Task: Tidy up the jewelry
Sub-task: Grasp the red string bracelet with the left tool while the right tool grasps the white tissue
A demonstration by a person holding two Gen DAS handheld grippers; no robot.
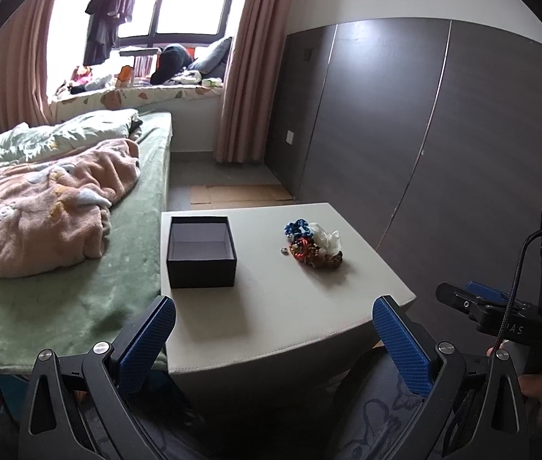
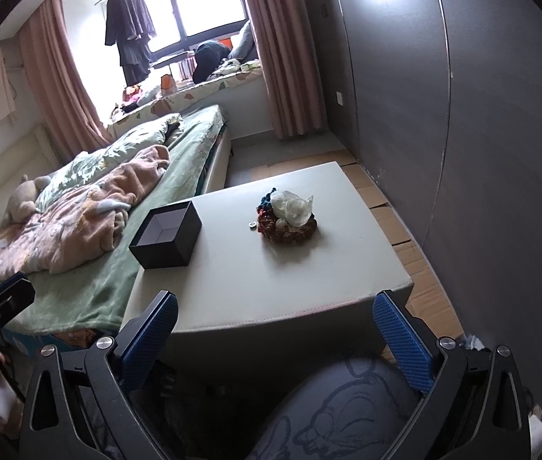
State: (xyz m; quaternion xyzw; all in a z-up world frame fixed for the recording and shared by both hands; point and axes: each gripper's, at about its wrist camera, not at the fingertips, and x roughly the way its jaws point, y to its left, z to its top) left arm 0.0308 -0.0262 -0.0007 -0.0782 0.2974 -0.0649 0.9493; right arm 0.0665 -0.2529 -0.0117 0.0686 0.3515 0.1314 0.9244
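You are in a home bedroom. To your left lies a bed covered in a green plush sheet [image 1: 117,268], with a rumpled pink fleece blanket [image 1: 48,211] and a pale green floral quilt [image 1: 60,134] heaped on it. Beyond the bed, a wide dark-framed window [image 1: 178,0] is flanked by dusty-pink curtains [image 1: 247,69], and dark clothes hang on a rail [image 1: 111,4] before the glass. The window seat, padded with a leaf-patterned cushion [image 1: 136,96], is strewn with pillows and household clutter. A tall dark grey wardrobe wall [image 1: 424,134] runs along your right. Directly in front of you stands a low pale grey table [image 1: 271,306].
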